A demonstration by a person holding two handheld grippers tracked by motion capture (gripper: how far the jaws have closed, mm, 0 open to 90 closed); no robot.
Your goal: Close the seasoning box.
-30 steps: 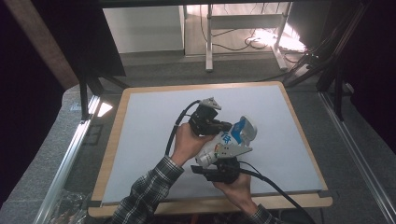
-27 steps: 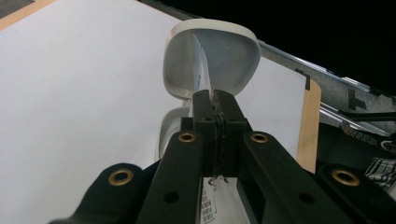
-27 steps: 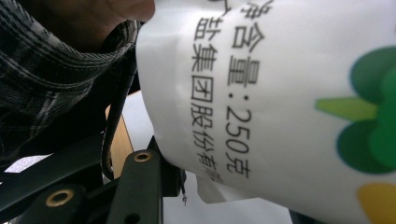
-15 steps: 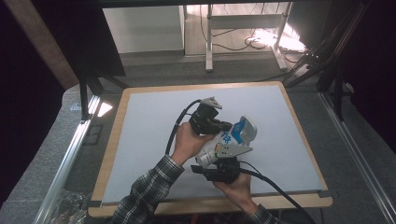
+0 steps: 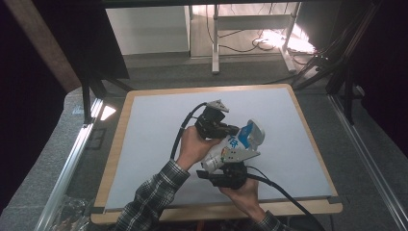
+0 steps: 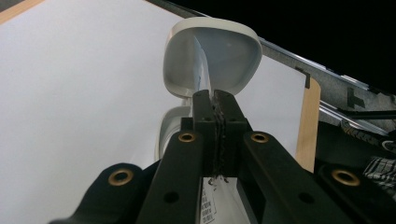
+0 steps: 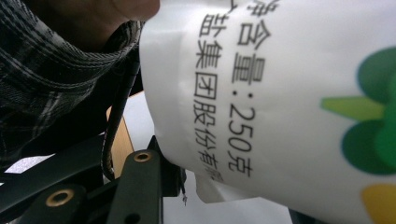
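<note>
Over the middle of the white table (image 5: 144, 144) both hands hold a white packet (image 5: 231, 147) off the surface, tilted, its blue-and-white end (image 5: 252, 134) pointing away from the person and toward the right; the left tongs (image 5: 230, 130), gripped in the left hand (image 5: 192, 147), reach it from the left, and in the left gripper view their two black jaws stand pressed together on a thin seam of the packet (image 6: 212, 56), whose white rounded end rises just above them; the right tongs (image 5: 226, 166), in the right hand (image 5: 243, 190), sit under the packet's near end, with a black cable (image 5: 284, 195) trailing off toward the table's near edge; in the right gripper view the packet (image 7: 280, 93) shows black printed characters, the figure 250 and green and yellow shapes, and one black jaw lies against its lower corner, but whether these tongs are closed on it I cannot tell; a plaid sleeve (image 7: 51, 70) shows at upper left of that view.
</note>
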